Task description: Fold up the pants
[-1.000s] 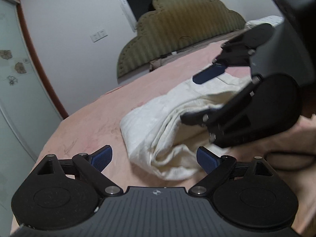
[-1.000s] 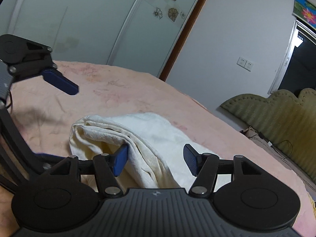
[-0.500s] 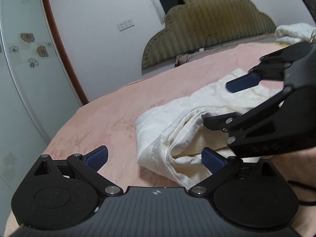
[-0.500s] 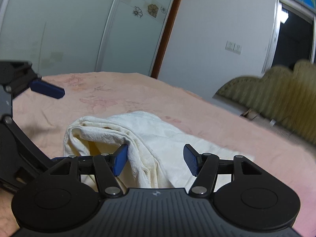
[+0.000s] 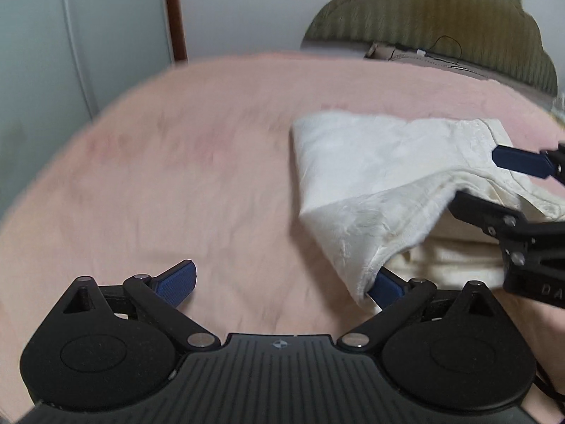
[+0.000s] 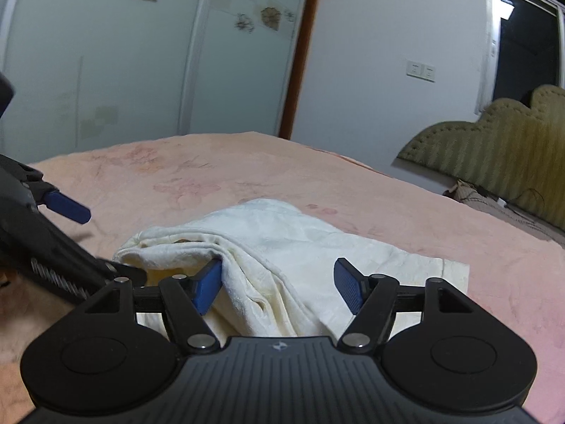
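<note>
Cream-white pants [image 5: 353, 162] lie folded in a loose bundle on the pink bedspread [image 5: 176, 176]. My left gripper [image 5: 280, 282] is open wide at the bundle's near corner. Its right finger [image 5: 386, 288] is tucked under the hanging edge of the top layer, and its left finger rests over bare bedspread. My right gripper [image 6: 279, 282] straddles a raised ridge of the pants [image 6: 275, 243]. Its jaws are opening, its left finger [image 6: 208, 282] sits under a fold, and its right pad is clear of the cloth. Each gripper shows in the other's view: the right gripper [image 5: 473, 180] and the left gripper [image 6: 113, 243].
An olive padded headboard [image 5: 441, 24] with a cable stands beyond the bed. Sliding wardrobe doors [image 6: 141, 53] with flower prints and a dark window [image 6: 522, 42] line the walls. Pink bedspread stretches to the left of the pants as far as the bed's rounded edge [image 5: 88, 120].
The left gripper has rolled and swung left; its right finger now sits under the pants' near corner. The right gripper's jaws have widened over the ridge. The bundle has stayed put.
</note>
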`<act>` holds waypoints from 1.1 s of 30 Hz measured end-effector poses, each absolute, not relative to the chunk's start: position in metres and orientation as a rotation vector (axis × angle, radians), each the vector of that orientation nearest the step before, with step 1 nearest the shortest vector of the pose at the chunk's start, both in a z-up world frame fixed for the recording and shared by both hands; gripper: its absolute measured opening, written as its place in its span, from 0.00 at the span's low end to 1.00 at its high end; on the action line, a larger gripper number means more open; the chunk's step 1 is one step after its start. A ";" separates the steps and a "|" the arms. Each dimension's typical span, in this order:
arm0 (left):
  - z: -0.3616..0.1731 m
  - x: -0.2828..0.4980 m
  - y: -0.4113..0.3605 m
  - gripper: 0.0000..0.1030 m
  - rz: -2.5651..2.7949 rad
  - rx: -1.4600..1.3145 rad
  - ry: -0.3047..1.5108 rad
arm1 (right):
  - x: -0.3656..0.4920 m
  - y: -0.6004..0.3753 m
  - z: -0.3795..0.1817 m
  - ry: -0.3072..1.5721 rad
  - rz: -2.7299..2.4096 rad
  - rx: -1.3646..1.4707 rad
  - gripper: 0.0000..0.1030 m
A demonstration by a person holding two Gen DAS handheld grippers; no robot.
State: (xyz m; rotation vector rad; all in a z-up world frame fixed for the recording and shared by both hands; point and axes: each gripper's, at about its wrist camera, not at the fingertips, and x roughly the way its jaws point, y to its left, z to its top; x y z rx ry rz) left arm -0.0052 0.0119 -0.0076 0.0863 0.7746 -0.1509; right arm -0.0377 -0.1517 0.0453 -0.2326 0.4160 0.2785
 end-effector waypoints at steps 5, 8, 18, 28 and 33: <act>-0.004 -0.025 0.026 0.96 -0.165 0.145 0.770 | -0.055 -0.146 0.046 0.515 0.409 -0.309 0.70; 0.002 -0.035 0.037 0.89 -0.163 0.177 0.757 | -0.068 -0.163 0.057 0.532 0.494 -0.272 0.70; 0.039 -0.010 -0.002 0.95 -0.323 0.147 0.579 | -0.018 -0.216 0.034 0.643 0.191 -0.046 0.69; 0.032 0.014 -0.045 0.94 -0.337 0.236 0.560 | -0.006 -0.249 0.061 0.575 0.168 0.027 0.69; 0.007 0.047 -0.076 0.96 -0.396 0.293 0.656 | 0.038 -0.261 0.030 0.691 0.161 0.073 0.68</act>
